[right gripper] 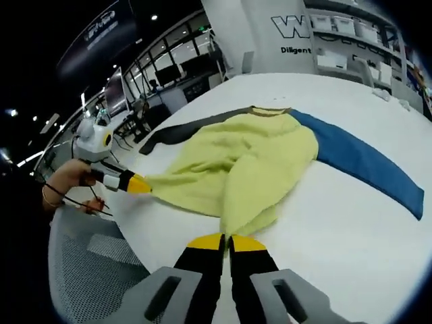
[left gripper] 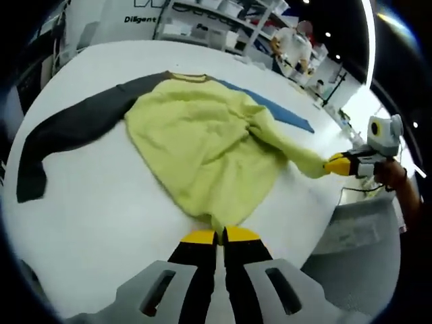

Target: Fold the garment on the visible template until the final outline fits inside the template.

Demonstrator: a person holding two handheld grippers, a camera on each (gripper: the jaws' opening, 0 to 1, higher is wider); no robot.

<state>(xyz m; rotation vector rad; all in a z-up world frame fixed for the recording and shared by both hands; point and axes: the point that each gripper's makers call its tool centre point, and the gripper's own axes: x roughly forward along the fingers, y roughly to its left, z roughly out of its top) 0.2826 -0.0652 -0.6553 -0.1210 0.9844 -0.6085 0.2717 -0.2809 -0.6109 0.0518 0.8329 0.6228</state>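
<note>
**Both grippers pinching the sweater hem at the near table edge**

I see the sweater (left gripper: pixel 202 142) spread on the white table (left gripper: pixel 101 202), collar (left gripper: pixel 185 77) at the far side and hem toward me, so its body runs away from my grippers while the sleeves stretch across. In the left gripper view the dark grey sleeve (left gripper: pixel 61 131) reaches out to the left and bends down at its cuff; the blue sleeve (left gripper: pixel 277 108) lies flat beyond the yellow body to the right. In the right gripper view the blue sleeve (right gripper: pixel 364 162) angles off to the right and the grey one (right gripper: pixel 182 131) to the far left.

My left gripper (left gripper: pixel 221 235) has its jaws closed together on the yellow hem, which bunches right at the tips. My right gripper (right gripper: pixel 227 241) is likewise clamped on the hem at its own tips. Each shows in the other's view, held in a hand (right gripper: pixel 67 182) and pulling a corner of yellow cloth out to a point: the right gripper (left gripper: pixel 341 164) at the right edge, the left gripper (right gripper: pixel 128 183) at the left.

On a white pillar (right gripper: pixel 270 34) behind the table I read "Diligent" under a large "W"; the rest is cut off. A grey mesh chair (right gripper: pixel 88 270) sits just below the table edge.
</note>
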